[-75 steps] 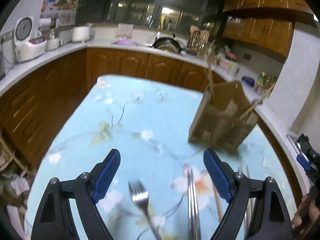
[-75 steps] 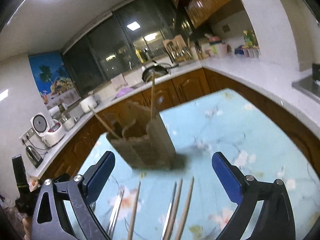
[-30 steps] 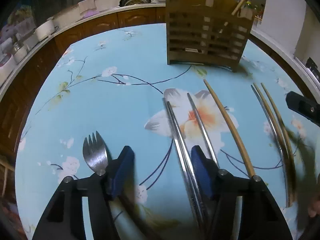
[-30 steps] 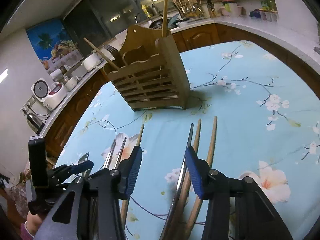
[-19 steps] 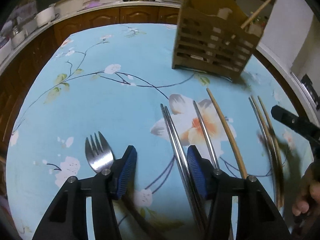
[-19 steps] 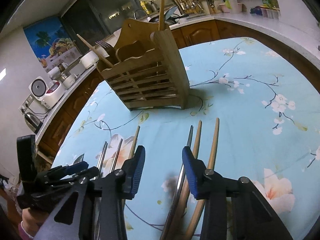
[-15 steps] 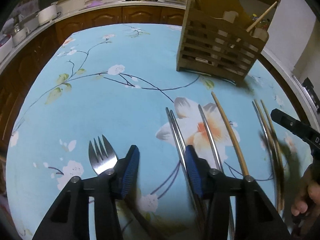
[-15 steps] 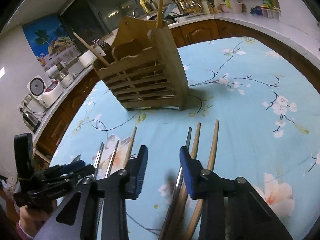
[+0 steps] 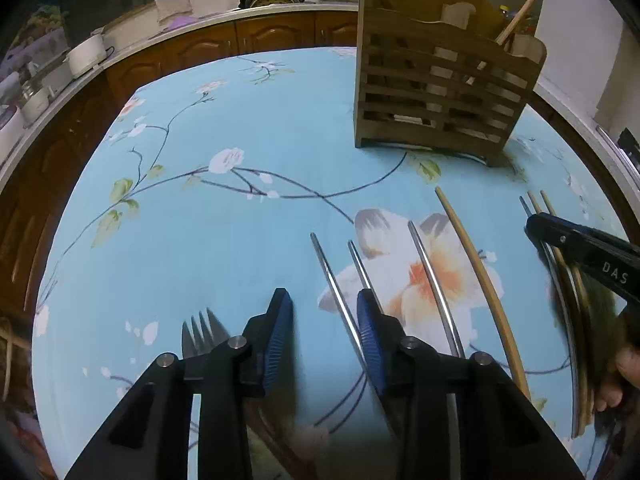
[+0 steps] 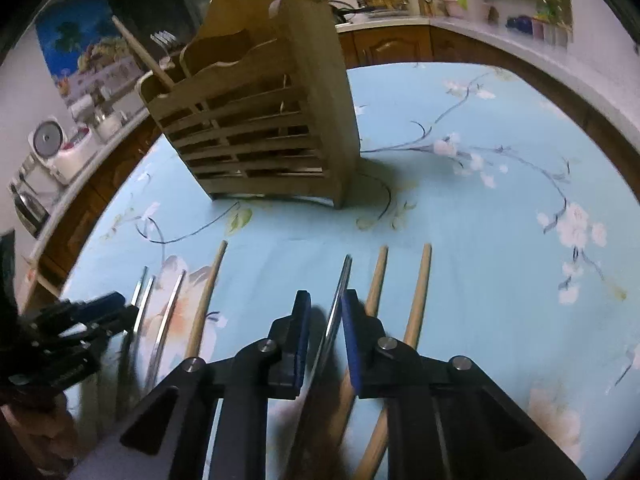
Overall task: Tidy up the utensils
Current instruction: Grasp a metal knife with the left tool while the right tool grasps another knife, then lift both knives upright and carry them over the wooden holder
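A slatted wooden utensil holder stands on the blue floral tablecloth, with chopsticks in it; it also shows in the right wrist view. Metal chopsticks and a wooden chopstick lie in front of it. A fork lies left of my left gripper, whose jaws stand partly open with nothing between them. My right gripper has its jaws narrowly apart around a metal chopstick, beside two wooden chopsticks. The jaws do not visibly touch it.
Wooden cabinets and a white countertop ring the table, with a rice cooker, pots and a pan on it. The right gripper's body shows at the right of the left wrist view.
Both grippers have dropped low over the table and their jaws have narrowed. The right jaws have closed in around the metal chopstick.
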